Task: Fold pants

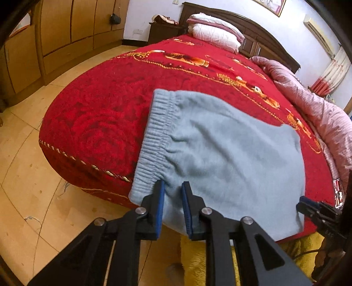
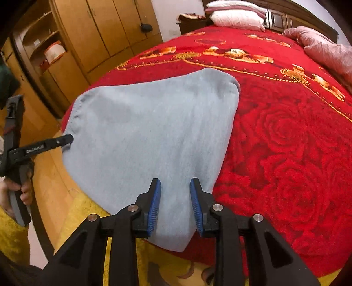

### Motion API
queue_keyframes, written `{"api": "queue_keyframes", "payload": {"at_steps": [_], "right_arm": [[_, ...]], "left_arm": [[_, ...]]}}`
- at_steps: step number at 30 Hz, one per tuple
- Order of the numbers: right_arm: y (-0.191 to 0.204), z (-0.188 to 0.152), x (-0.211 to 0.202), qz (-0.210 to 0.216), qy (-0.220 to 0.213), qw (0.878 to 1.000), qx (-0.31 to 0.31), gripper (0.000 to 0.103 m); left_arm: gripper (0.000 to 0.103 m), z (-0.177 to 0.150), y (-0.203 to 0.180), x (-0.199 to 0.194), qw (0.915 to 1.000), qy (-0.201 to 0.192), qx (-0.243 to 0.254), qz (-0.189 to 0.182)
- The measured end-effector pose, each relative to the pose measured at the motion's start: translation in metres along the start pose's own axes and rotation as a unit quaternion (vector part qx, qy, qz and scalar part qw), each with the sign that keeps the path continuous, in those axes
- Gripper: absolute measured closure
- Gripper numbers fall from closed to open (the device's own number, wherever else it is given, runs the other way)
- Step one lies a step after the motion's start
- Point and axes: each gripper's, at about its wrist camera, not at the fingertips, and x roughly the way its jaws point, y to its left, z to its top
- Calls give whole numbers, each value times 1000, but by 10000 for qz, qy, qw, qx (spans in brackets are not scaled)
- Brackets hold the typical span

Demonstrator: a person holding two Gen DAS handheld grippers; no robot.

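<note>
pants, folded light-blue fleece (image 1: 220, 154) | lying across red rose-pattern bedspread (image 1: 92, 123) edge | left gripper (image 1: 173, 187) hovering open nearest waistband | right gripper (image 2: 175, 183) hovering open nearest opposite end

Your right gripper (image 2: 175, 187) hangs over the near edge of the folded pants (image 2: 154, 136), jaws apart.

The light blue pants lie folded on the red rose-patterned blanket (image 2: 286, 154), filling the middle of the frame, with their near end draping over the bed's edge at the bottom centre. Your blue-padded fingers (image 2: 154, 202) sit spread above that fabric and grip nothing. At the left edge, your left gripper (image 2: 66, 140) reaches in, its tip touching the pants' left corner; whether its jaws are parted is hard to tell. Your hand (image 2: 22, 189) holds its grip at the lower left. White pillows (image 2: 237, 17) sit at the top, wooden wardrobes (image 2: 99, 33) at the upper left.
</note>
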Motion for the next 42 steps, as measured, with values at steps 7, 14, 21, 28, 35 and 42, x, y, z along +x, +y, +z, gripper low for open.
{"api": "queue_keyframes", "payload": {"at_steps": [7,14,21,28,35,42], "right_arm": [[-7,-1,-8,73,24,9996,274,74],[-12,-6,-26,-14,-181,9982,573,55],[-26,-8,-23,158,-110,9949,986,55],[-33,-13,-7,289,-32,9924,1197,55],[-34,-9,-5,388,-122,9912,1261,55],[-37,-4,2,697,-199,9866,1462,64]], "left_arm": [[83,-1,-6,-8,9999,-46,21,108],[58,-8,-29,-26,9996,-169,218,97],[54,-20,-58,-19,9986,-24,507,-139],[48,-25,-71,0,9975,160,689,-82],[48,-23,-84,-7,9970,-16,723,-266],[44,-28,-103,8,9945,89,1041,-103]]}}
